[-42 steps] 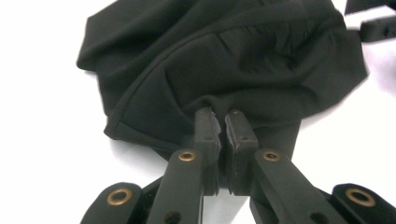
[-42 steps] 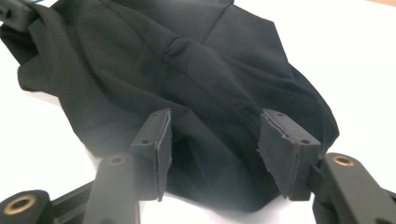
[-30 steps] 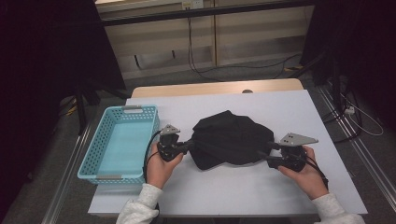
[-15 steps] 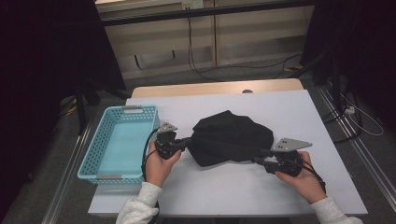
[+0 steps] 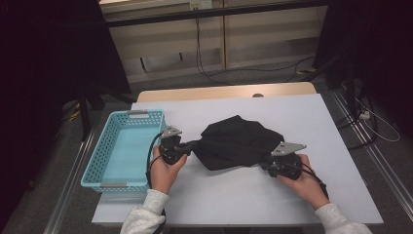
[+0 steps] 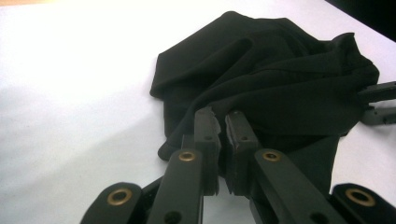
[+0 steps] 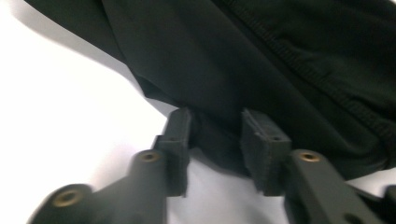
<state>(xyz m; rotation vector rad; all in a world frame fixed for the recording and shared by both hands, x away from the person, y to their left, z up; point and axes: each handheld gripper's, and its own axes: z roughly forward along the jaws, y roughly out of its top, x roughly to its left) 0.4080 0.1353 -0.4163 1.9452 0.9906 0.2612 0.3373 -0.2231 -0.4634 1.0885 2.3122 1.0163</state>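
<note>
On the table (image 5: 311,122) my left gripper (image 6: 223,122) pinches the black garment's (image 5: 238,144) edge as anchor while my right gripper's (image 7: 215,122) spread jaws have just been closing around the opposite hem.

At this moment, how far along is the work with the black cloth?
Done: the left hand-held gripper is shut on the near-left edge of the black cloth. In hand: the right hand-held gripper has just been closing on the cloth's right edge, with fabric between its jaws but a gap not yet pinched away. Left: the cloth lies crumpled on the white table, and the blue basket holds nothing.
</note>
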